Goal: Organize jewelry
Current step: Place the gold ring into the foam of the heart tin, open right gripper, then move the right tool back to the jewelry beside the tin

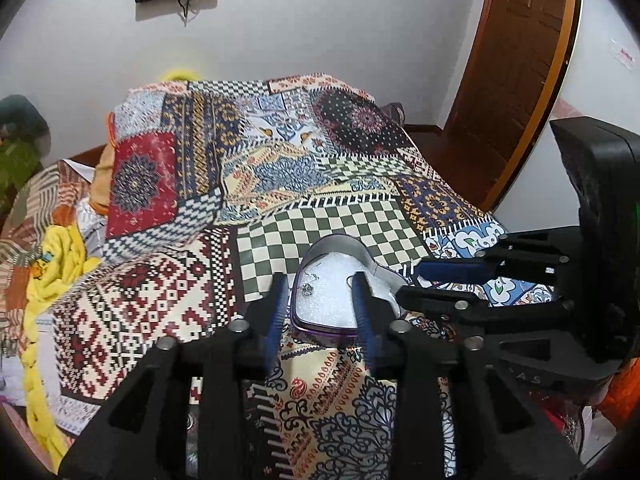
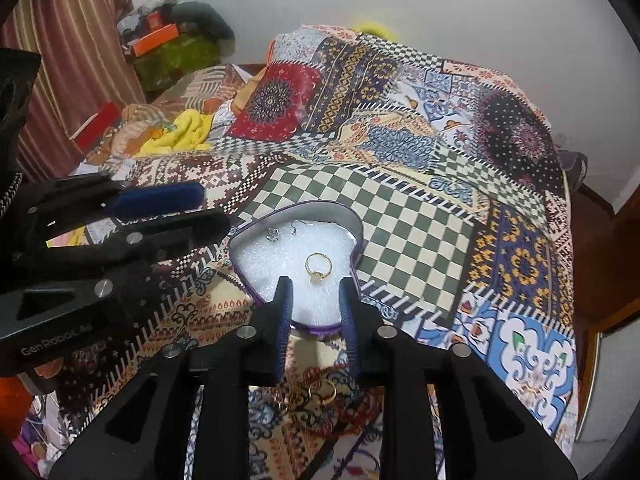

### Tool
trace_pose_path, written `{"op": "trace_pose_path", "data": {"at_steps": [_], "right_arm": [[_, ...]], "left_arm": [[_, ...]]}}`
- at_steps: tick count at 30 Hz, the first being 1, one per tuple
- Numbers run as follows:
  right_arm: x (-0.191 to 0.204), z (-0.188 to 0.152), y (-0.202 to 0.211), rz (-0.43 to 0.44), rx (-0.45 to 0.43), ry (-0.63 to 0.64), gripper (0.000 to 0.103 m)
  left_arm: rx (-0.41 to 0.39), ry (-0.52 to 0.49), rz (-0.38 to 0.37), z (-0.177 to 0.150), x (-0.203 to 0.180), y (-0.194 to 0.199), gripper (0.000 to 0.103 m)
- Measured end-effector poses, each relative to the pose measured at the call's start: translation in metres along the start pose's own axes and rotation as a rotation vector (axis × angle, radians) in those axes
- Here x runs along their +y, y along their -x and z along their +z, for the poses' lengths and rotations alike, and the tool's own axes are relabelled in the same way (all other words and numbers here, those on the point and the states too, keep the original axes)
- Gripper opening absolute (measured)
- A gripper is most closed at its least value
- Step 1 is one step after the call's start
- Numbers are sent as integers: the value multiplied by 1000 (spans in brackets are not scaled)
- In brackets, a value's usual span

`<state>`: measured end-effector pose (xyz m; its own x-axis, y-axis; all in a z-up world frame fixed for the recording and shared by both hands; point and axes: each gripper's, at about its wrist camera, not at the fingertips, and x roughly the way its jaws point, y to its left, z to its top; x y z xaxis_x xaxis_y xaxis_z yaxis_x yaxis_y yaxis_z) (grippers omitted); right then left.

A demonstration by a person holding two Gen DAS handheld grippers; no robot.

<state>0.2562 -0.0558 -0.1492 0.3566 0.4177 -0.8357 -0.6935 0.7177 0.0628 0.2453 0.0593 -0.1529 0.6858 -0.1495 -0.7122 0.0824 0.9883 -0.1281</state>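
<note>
A purple heart-shaped box (image 1: 316,329) lined with white foam lies open on the patchwork bedspread. In the left wrist view a silver earring (image 1: 309,287) rests on the foam, and my left gripper (image 1: 319,285) hovers over the box, open and empty. From the right my right gripper (image 1: 408,280) reaches in over the box edge. In the right wrist view the box (image 2: 320,209) holds a gold ring (image 2: 318,267) and silver earrings (image 2: 273,234). My right gripper (image 2: 315,285) stands open just short of the ring, not touching it. My left gripper (image 2: 216,206) shows at the left.
More loose jewelry, a gold ring (image 2: 322,393) and red beads (image 2: 354,414), lies on the bedspread (image 2: 400,216) under my right gripper. Yellow cloth (image 1: 52,272) is piled at the left. A wooden door (image 1: 520,60) stands at the right and cluttered boxes (image 2: 160,36) are at the back left.
</note>
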Motion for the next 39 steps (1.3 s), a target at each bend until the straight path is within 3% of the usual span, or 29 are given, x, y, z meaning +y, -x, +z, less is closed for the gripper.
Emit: {"op": "trace_pose_path", "data": {"at_steps": [5, 17, 28, 39], "right_arm": [[-3, -6, 23, -26, -50, -29, 41], [-20, -32, 64, -69, -97, -99, 42], [-36, -65, 64, -100, -63, -133, 42], [-50, -88, 49, -76, -11, -176, 42]], "left_arm": [[-9, 5, 3, -1, -4, 17, 35], [19, -8, -1, -20, -22, 32, 40], [143, -49, -58, -57, -53, 0, 40], [224, -10, -121, -75, -59, -32, 39]]}}
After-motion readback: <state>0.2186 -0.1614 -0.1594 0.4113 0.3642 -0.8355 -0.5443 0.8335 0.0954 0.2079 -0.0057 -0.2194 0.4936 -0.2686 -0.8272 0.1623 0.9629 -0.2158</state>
